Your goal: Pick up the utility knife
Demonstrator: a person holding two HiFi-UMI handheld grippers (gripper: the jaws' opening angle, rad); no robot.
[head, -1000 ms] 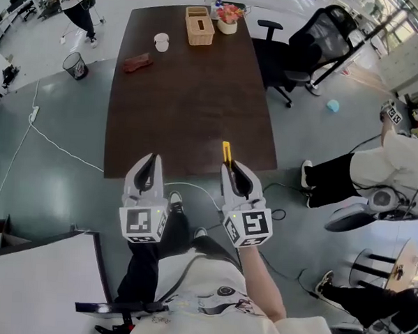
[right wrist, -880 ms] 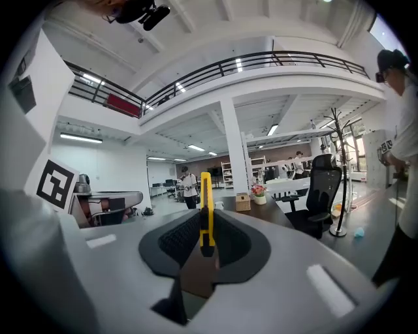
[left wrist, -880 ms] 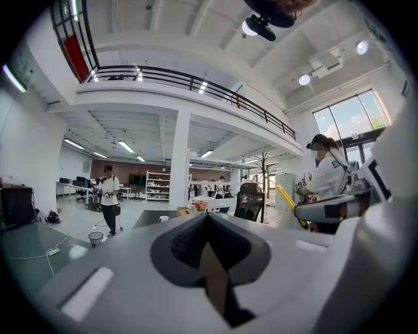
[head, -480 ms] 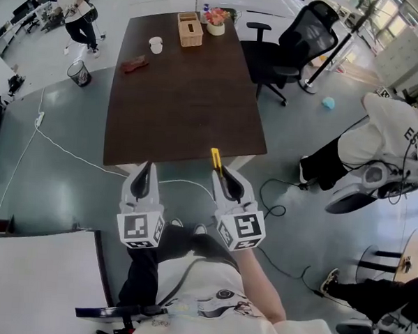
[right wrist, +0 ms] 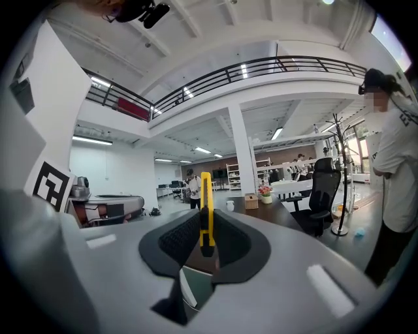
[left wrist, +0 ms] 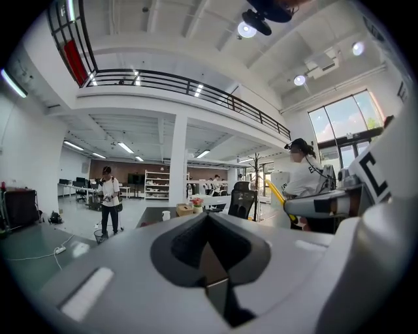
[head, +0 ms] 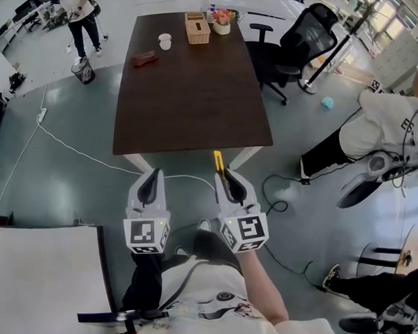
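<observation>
Right tool: your right tool (head: 224,177) is closed on the utility knife (head: 217,160), its jaws pressing the yellow body from both sides.
Utility knife: it points forward out of the jaws, held in the air just before the near edge of the desk (head: 192,92).
Left tool: your left tool (head: 149,182) has its jaws together, with nothing between them.
Desk: a cup (head: 164,41) and a box (head: 197,27) stand at its far end.
</observation>
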